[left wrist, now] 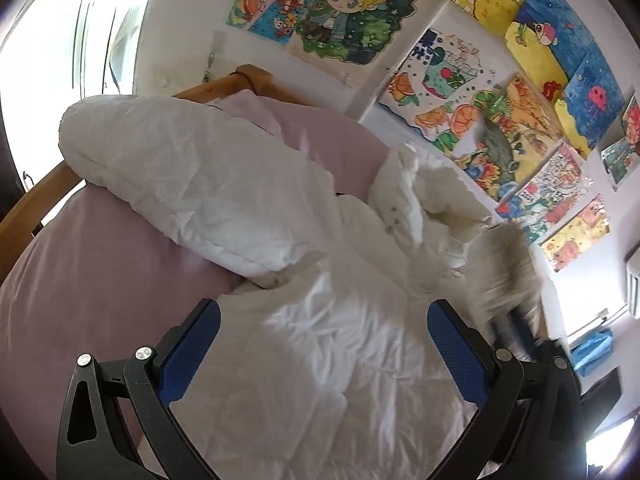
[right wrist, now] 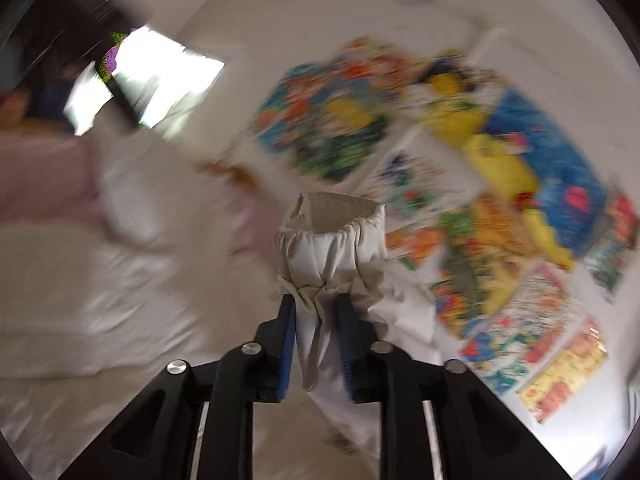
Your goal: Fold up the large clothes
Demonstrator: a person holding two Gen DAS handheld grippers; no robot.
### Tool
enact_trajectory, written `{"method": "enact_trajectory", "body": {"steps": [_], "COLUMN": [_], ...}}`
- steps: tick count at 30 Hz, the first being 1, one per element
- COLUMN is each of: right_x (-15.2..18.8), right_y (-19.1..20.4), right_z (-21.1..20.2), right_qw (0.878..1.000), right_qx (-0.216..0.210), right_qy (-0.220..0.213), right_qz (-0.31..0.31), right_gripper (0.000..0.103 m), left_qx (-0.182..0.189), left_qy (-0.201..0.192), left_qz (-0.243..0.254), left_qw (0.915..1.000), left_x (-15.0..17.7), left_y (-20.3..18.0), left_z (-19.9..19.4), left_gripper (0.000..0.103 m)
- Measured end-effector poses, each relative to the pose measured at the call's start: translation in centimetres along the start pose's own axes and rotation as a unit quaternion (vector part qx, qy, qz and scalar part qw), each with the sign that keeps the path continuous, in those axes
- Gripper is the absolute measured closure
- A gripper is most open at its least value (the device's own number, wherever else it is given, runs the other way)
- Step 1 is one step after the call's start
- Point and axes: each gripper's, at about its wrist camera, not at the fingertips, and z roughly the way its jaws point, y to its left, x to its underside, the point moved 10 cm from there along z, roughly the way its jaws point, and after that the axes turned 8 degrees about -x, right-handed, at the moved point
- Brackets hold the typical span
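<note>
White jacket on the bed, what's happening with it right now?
Left claw open over white jacket. Right claw shut on its cuff. Nothing in the way.

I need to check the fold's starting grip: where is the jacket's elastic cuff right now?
In the right wrist view, the cuff sits centre frame, pinched just below its gathered elastic by the right gripper, raised in front of the drawings on the wall.

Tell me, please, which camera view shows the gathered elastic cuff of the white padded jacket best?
The right wrist view: the gathered elastic cuff sits sharp and centred, clamped in the right gripper. The left wrist view shows it only as a motion-blurred patch at the right.
</note>
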Motion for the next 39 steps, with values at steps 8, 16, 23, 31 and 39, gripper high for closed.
{"method": "enact_trajectory", "body": {"steps": [8,16,23,31,39], "right_x": [2.6,10.8,21.2,24.9,25.6], "right_y": [1.0,-11.3,-22.3,-23.3,-22.5], "right_z": [-4.0,-6.8,-5.9,-4.1,2.9], "right_qw": [0.989,0.994,0.916,0.886,0.894], "right_qx": [-0.147,0.001,0.059,0.031,-0.001], "right_qy": [-0.010,0.071,0.124,0.138,0.185], "right_qz": [0.019,0.079,0.377,0.443,0.408], "right_gripper": [0.016,0.009,0.009,0.009,0.010], "left_qx": [0.030,-0.050,-0.018,-0.049,-0.133], "left_qy": [0.051,0.035,0.046,0.052,0.033], "left_qz": [0.018,0.104,0.079,0.113,0.184], "left_qw": [0.9981,0.9927,0.9956,0.9910,0.9733], "left_x": [3.3,4.1,5.8,6.4,8.2], "left_y": [-1.7,-8.3,-9.5,-9.6,-9.3], "left_z": [4.6,8.6,11.2,12.4,14.5], "left_gripper": [0.001,0.001,0.005,0.093,0.094]}}
